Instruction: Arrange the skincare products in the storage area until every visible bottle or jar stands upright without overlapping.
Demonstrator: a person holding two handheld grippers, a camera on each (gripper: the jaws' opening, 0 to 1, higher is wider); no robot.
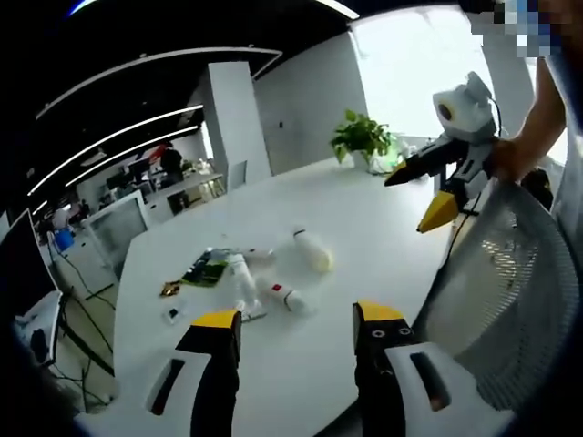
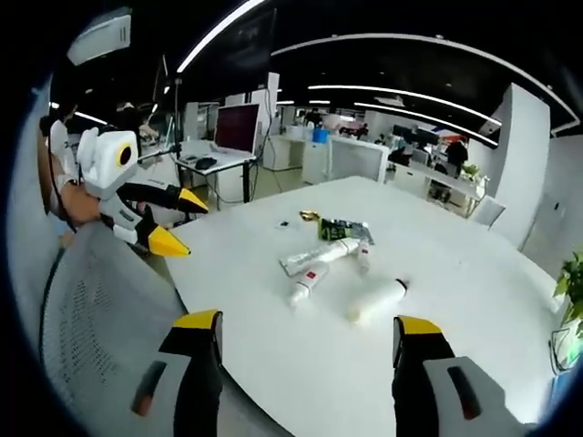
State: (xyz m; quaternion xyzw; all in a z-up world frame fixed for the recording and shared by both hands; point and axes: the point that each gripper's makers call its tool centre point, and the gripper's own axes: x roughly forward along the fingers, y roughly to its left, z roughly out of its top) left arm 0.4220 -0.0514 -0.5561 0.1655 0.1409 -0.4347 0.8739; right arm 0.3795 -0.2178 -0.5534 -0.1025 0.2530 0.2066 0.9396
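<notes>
Several white skincare products lie on their sides in the middle of the white table. These are a cream bottle, a tube with a red label, a long white tube and a small bottle. My left gripper is open and held over the table's near edge, short of them. My right gripper is open too, held off the table's edge, apart from the products.
A green packet and a gold wrapper lie just beyond the products. A grey mesh chair back stands at the table's edge. A potted plant sits at the far end. Office desks with monitors stand behind.
</notes>
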